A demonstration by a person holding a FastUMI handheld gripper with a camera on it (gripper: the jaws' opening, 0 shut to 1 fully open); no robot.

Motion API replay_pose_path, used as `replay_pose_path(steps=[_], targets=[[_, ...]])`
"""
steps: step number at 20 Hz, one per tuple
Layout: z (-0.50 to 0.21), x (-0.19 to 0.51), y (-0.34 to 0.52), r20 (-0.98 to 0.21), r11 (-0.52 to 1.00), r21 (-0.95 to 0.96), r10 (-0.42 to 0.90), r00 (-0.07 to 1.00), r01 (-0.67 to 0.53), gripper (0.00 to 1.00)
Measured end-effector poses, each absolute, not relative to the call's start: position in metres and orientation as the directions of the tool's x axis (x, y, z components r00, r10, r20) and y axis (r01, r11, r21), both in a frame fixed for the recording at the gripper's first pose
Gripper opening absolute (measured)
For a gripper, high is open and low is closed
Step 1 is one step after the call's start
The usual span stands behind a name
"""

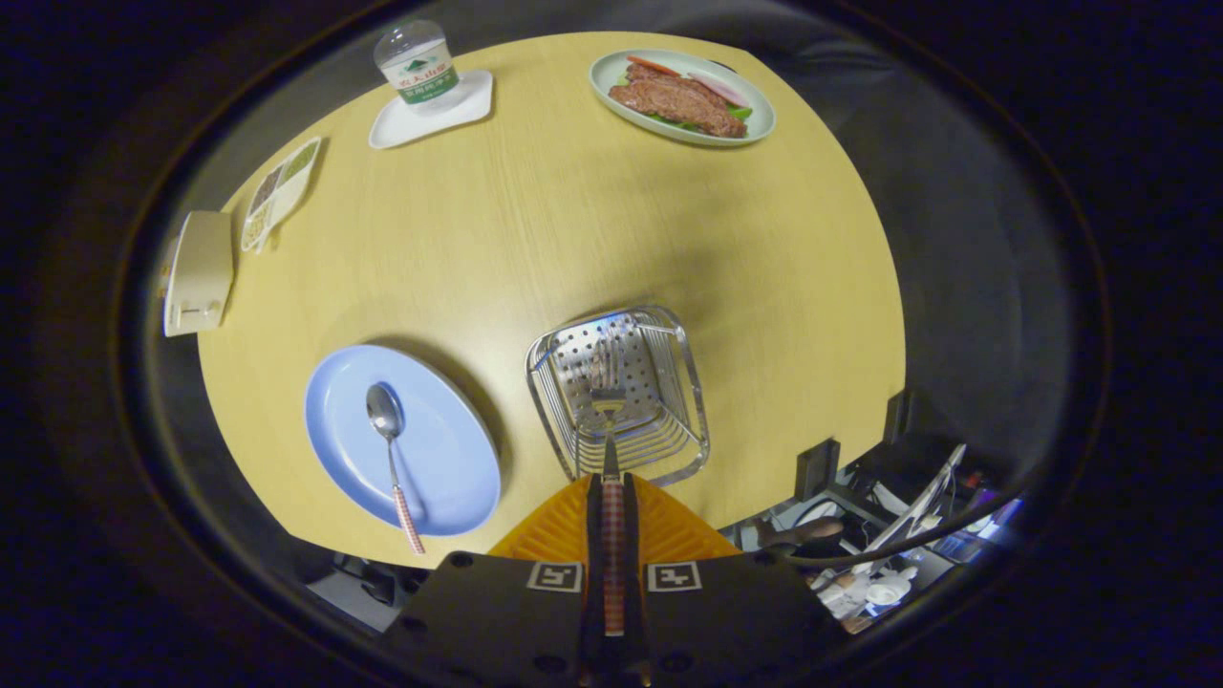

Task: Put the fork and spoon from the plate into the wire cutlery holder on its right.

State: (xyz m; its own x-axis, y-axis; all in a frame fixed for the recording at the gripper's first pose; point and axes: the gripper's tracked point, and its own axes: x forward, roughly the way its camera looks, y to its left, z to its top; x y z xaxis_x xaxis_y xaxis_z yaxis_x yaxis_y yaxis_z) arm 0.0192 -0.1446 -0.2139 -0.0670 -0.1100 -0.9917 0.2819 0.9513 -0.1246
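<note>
Midway through the job, the gripper [611,497] hangs above the wire cutlery holder [619,394], its jaws closed tight on the checked handle of the fork [610,420]. Seen along the orange fingers [564,530], the fork runs straight ahead from between them, and its tines point down into the holder's perforated metal floor just beyond the jaw tips. Whether the tines already touch that floor cannot be told from this angle.

To the left of the jaws, and near them, the blue plate [449,468] sits on the pale wooden tabletop [573,220] just beside the holder. The spoon [390,449] lies on the plate alone, bowl pointing away from the jaws and checked handle reaching back over the plate's near rim.

Far beyond the jaws, at the opposite side of the tabletop, stand a dish of sliced meat [680,97] and a water bottle [415,63] on a white tray [473,103]; a divided snack tray [280,189] and a beige box [199,272] rest well off to the left.

By the look of it, the fork's delivery is the step in hand, with half the task outstanding. The next move appears to call for lowering the fork a little, opening the jaws to drop it inside the wires, then swinging left to take the spoon by its handle.
</note>
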Motion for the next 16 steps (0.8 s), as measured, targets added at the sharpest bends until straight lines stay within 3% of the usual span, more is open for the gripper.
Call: replay_pose_path(steps=[3, 11, 16], targets=[[-0.212, 0.024, -0.145, -0.989, 0.963, -0.142, -0.131, -0.063, 0.230, 0.15], [-0.188, 0.018, -0.136, -0.985, 0.958, -0.170, -0.175, 0.003, 0.232, 0.98], [-0.160, 0.009, -0.120, -0.970, 0.948, -0.214, -0.235, 0.064, 0.236, 0.98]])
